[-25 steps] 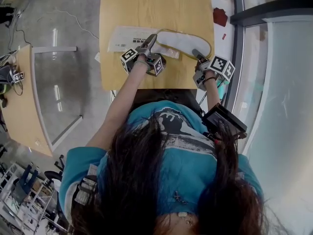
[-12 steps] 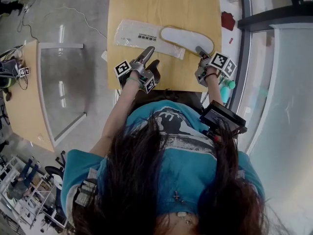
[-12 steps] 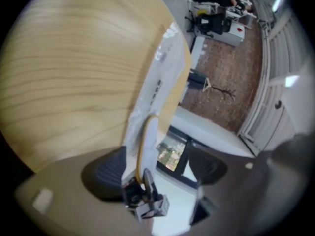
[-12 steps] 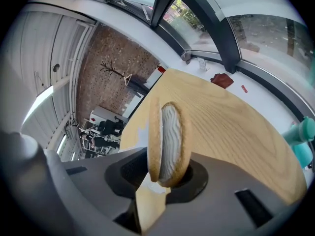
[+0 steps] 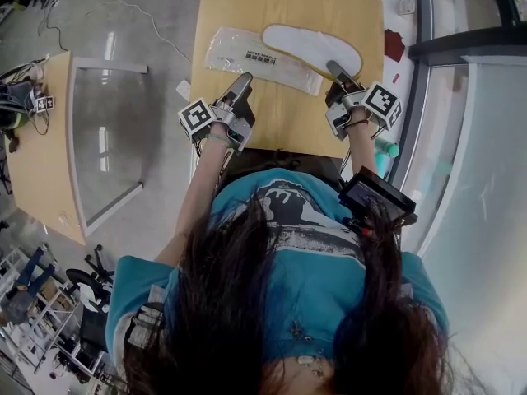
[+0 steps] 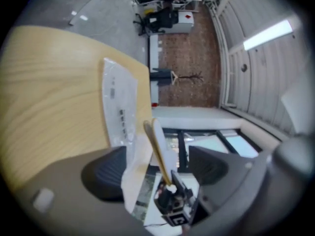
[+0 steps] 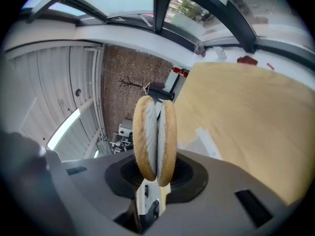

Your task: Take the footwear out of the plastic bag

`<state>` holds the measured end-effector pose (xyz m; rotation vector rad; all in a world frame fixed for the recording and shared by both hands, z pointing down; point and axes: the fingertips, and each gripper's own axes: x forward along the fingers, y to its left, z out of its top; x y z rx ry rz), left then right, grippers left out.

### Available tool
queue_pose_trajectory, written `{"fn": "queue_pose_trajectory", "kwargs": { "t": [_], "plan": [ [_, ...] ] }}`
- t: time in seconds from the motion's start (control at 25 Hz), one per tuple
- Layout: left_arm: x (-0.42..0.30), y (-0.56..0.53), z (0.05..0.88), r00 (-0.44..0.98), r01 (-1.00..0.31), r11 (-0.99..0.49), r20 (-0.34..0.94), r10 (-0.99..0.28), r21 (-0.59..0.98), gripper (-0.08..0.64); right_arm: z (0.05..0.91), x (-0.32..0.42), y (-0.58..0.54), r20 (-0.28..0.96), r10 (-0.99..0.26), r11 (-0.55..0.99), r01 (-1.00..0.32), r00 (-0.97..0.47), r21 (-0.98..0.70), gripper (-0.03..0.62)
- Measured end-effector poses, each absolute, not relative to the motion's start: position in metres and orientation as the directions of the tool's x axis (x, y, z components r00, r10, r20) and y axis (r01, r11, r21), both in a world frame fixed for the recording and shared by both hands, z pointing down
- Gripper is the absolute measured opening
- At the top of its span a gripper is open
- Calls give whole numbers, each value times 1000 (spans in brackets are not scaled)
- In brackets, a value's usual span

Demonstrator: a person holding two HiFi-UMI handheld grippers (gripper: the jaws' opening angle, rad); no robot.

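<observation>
The right gripper (image 5: 335, 70) is clamped on the heel end of the pair of slippers (image 5: 313, 48); its own view shows the two flat soles edge-on, pressed together between the jaws; from that grip the slippers run up and to the left over the desk (image 5: 288, 118), toes toward its far edge. The plastic bag (image 5: 251, 58) lies flat on nearly the same slant, just on the near side of the slippers, its right end close beside them; whether that end touches or overlaps them I cannot tell, though most of the pair looks clear of it. The left gripper (image 5: 243, 82) hovers with its jaws spread and nothing pinched, tips aimed at the bag's near long edge and just short of it; it is the one nearer the bag. The coming move likely turns on this: the slippers can be drawn off along their own long axis, toward the right gripper; the bag lies straight ahead of the left gripper, ready to be pinned.
</observation>
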<state>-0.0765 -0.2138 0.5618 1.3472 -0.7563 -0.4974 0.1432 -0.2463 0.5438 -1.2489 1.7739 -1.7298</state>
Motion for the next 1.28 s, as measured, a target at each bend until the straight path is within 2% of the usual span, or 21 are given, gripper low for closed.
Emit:
{"fn": "queue_pose_trajectory", "kwargs": {
  "t": [0.16,0.32,0.52,0.64,0.84,0.92,1.12,1.28],
  "plan": [
    [-86,-211,546,677,-150,81,162,-718,985,379,570,108,-244,295,-752,-240,-172,-589,-955,97],
    [-102,-204,534,695,-216,0,153,-703,976,380,597,71,-238,336,-702,-310,-155,-628,-938,97],
    [-116,-201,530,692,-218,-18,141,-708,976,380,625,51,-232,452,-607,-334,-306,-654,-892,99],
    [-120,-198,532,691,-222,-17,145,-708,975,379,631,56,-228,549,-566,-309,-460,-615,-833,202],
    [-130,-195,538,685,-231,1,164,-710,973,380,636,77,-225,734,-530,-206,-775,-425,-597,281],
    [-132,-195,539,688,-241,1,171,-705,971,380,637,85,-226,773,-526,-152,-855,-356,-497,304],
    [-136,-196,542,701,-290,-23,196,-686,957,380,638,93,-227,783,-540,-105,-898,-310,-428,311],
    [-136,-198,543,721,-360,-67,232,-653,931,380,652,97,-220,792,-498,-137,-870,-353,-474,311]
  ]
}}
